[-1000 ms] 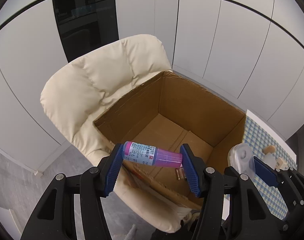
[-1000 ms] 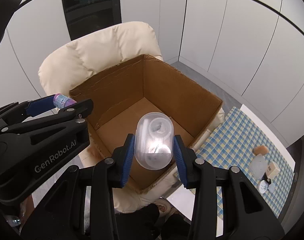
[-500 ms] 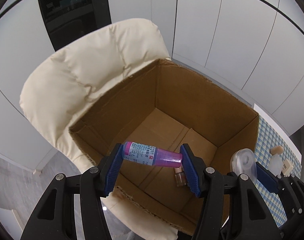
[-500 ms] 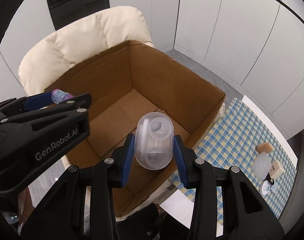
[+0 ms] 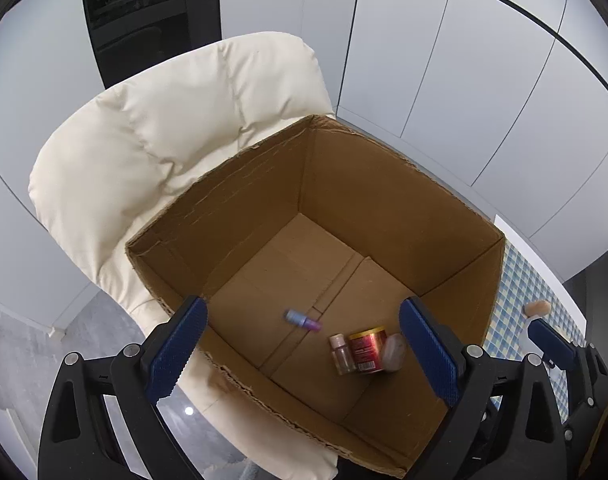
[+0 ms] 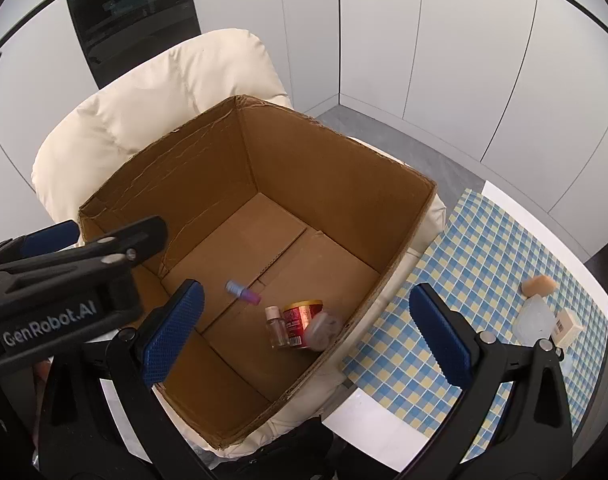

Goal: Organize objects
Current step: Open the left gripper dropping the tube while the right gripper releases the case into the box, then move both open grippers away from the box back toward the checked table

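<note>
The box [image 5: 383, 200] sits on the chair [image 5: 164, 128], with the bottles [image 5: 302, 319] inside it.

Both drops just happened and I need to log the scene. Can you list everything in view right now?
cardboard box: 1, brown, open, on the chair
purple bottle: 1, box floor
small clear bottle: 1, box floor, beside the can
red can: 1, lying on box floor
clear capsule case: 1, against the can
chair: 1, cream, behind and under the box
checked cloth: 1, blue and yellow, on the table right of the box
small items: several, on the cloth's far edge
left gripper: open, empty, jaws just opened
right gripper: open, empty, jaws just opened
</note>
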Demonstrator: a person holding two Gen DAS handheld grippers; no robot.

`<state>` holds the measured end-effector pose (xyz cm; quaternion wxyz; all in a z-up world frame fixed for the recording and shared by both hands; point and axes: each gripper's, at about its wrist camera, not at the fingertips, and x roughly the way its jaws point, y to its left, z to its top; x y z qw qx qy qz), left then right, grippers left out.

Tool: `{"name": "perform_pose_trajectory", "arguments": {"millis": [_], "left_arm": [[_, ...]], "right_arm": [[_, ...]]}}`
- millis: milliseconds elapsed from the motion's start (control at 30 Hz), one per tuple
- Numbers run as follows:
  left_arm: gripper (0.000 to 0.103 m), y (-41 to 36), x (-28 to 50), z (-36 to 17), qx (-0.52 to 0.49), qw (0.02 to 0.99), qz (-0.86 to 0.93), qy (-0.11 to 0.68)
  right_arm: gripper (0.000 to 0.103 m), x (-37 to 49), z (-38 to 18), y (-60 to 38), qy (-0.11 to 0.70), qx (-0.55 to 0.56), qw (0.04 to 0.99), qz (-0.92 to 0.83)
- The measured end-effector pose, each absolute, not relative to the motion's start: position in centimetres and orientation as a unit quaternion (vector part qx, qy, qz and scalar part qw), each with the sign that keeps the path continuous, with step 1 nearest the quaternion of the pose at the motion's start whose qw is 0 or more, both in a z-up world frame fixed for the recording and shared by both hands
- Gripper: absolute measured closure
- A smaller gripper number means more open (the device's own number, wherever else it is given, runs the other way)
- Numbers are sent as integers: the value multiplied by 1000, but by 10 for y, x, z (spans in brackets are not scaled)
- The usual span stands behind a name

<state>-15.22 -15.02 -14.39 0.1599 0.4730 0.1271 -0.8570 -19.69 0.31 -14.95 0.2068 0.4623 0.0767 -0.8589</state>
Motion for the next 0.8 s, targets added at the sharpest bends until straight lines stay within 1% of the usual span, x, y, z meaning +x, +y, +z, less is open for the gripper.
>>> {"name": "perform_pose_trajectory", "arguments": {"millis": [200, 600, 800], "left_arm": [[6, -157, -150, -142, 470, 172, -854, 139], [6, -152, -148, -138, 472, 178, -854, 124], [6, -146, -144, -135, 471, 185, -857, 102]], "right_arm": [[0, -197, -149, 4, 74, 465, 209, -857], [0, -194, -147, 1, 76, 461, 204, -860], [0, -192, -145, 1, 72, 461, 203, -861]]}}
